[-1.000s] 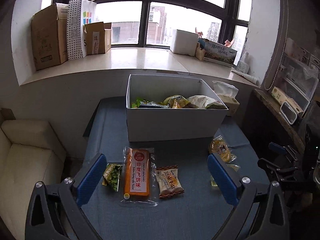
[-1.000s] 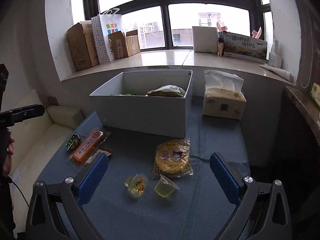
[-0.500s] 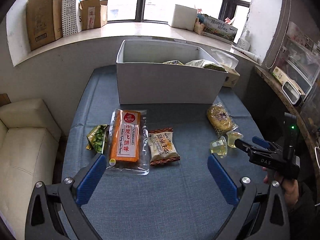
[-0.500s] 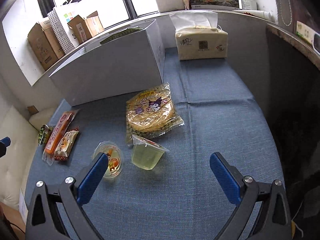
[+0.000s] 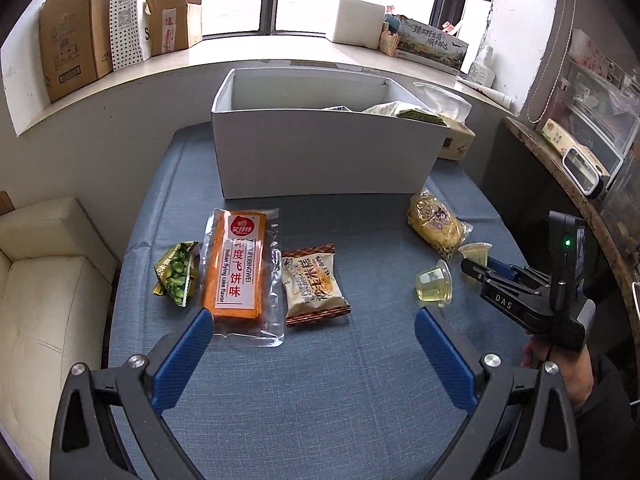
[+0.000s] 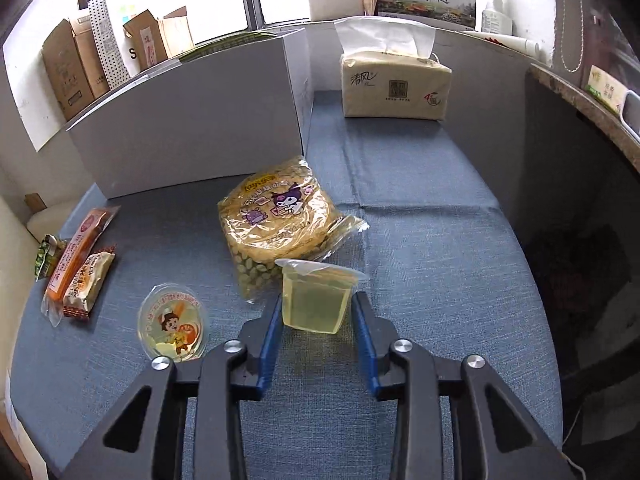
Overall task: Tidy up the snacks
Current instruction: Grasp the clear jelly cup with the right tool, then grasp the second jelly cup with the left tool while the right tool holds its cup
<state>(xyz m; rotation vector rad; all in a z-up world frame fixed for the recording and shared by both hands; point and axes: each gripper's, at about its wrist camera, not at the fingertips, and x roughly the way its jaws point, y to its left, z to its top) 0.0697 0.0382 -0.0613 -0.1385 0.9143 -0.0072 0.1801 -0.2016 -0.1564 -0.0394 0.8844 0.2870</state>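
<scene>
- The right gripper (image 6: 316, 312) has just been closing, and its blue pads now press both sides of a jelly cup (image 6: 316, 300) on the blue cloth of the table (image 6: 420, 240).
- That cup is clear plastic with pale yellow-green jelly and a peel-off film lid; it lies tipped, touching the near edge of the round cracker pack (image 6: 276, 216).
- The cracker pack is clear wrap over yellow rounds, printed with a purple cartoon figure (its writing is too small to read).
- A second jelly cup (image 6: 173, 328) sits just left of the gripper, lid up, with a cartoon character on it.
- The left gripper (image 5: 312, 354) hangs wide open over the cloth, nothing between its pads.
- Ahead of it lie a green pea packet (image 5: 176, 272), an orange pack (image 5: 236, 268) marked "Indian flying cake flavor", and a brown-edged cake packet (image 5: 316, 284).
- The white box (image 5: 324, 156) stands behind, with snack bags inside.
- A tissue pack (image 6: 394, 82) reads "清风".
</scene>
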